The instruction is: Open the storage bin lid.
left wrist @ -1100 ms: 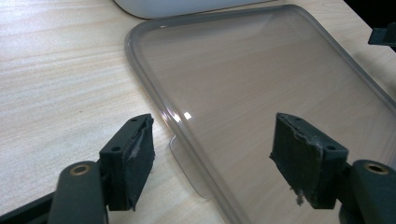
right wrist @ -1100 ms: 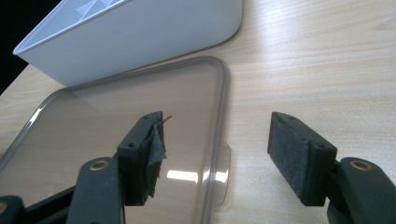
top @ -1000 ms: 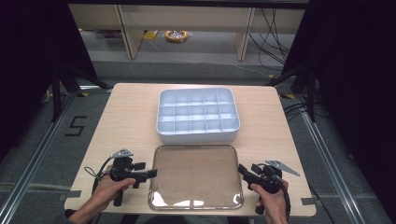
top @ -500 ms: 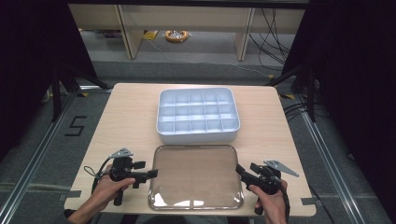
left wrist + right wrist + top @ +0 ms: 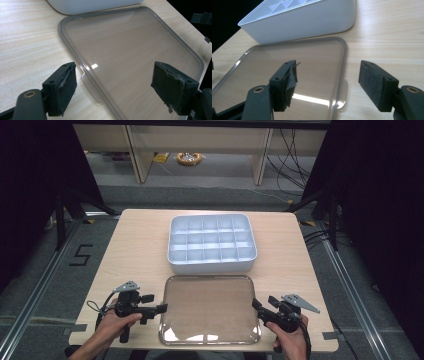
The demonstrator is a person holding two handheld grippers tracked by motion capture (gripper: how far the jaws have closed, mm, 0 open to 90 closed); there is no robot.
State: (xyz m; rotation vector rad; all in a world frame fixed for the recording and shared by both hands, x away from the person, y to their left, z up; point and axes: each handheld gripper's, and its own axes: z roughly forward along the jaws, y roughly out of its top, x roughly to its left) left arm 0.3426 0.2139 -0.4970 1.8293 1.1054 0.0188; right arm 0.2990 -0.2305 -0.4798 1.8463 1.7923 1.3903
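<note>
A: High view first. Clear lid [image 5: 210,310] lies flat on the bench [image 5: 135,245], near edge, just in front of the white compartment box [image 5: 212,242]. Lid's far edge sits just beside the box's near wall; contact cannot be told from here.

B: Grippers?

A: Left gripper [image 5: 162,308] at the lid's left edge, held in the person's left hand [image 5: 115,325]. Right gripper [image 5: 256,303] at the lid's right edge, in the right hand [image 5: 290,335]. Both point inward toward the lid.

B: Left gripper view?

A: Jaws stand wide apart and have just been opening. The lid's [image 5: 132,55] rim and its small side tab [image 5: 91,86] lie between them, lower down on the bench; neither pad presses on it. Nothing held. Corner of the box [image 5: 92,5] at the top edge.

B: Right gripper view?

A: Same picture mirrored. Jaws well apart, just been opening, with the lid's [image 5: 294,65] right rim and its tab [image 5: 343,96] lying between them. Pads [image 5: 374,83] clear of the plastic, so no grip. Box [image 5: 307,21] beyond the lid, its grid of compartments showing at the top.
</note>
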